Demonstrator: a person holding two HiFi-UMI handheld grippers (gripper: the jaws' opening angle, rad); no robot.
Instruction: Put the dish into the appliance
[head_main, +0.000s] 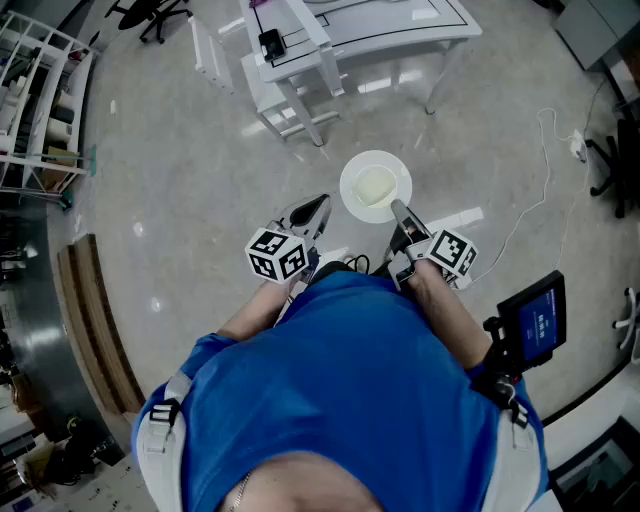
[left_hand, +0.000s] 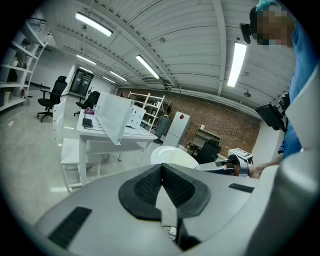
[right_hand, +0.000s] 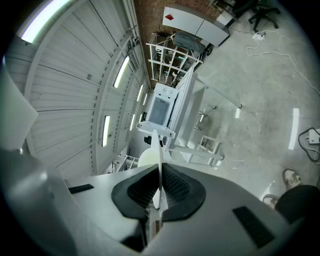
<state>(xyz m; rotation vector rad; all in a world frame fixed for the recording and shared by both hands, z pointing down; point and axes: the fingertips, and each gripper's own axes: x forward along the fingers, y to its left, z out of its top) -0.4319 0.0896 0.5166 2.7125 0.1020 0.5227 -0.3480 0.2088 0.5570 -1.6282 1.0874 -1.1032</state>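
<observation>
Closest to the lens is the person's blue shirt (head_main: 330, 380), filling the lower half of the head view, with both forearms reaching out from it toward the middle of the frame.

At the right forearm's tip, the right claw (head_main: 398, 208) is clamped shut on the plate (head_main: 375, 185), biting its lower right rim. In the right gripper view the plate (right_hand: 159, 150) shows edge-on as a thin white line pinched between the dark ribbed pads of that claw (right_hand: 160, 167). It is a round, white, shallow plate with a paler cream centre and a smooth raised rim. It is held roughly flat in the air over the grey floor (head_main: 180, 200), at the frame's centre.

Just to its left, the left claw (head_main: 318, 208) points the same way, its pads pressed together with nothing between them (left_hand: 161, 167). It is beside the plate (left_hand: 172, 156), not touching it.

Farther out, a white worktop (head_main: 390, 35) stands at the upper centre, well apart from the plate. A white cable (head_main: 530, 200) trails across the floor at the right.
</observation>
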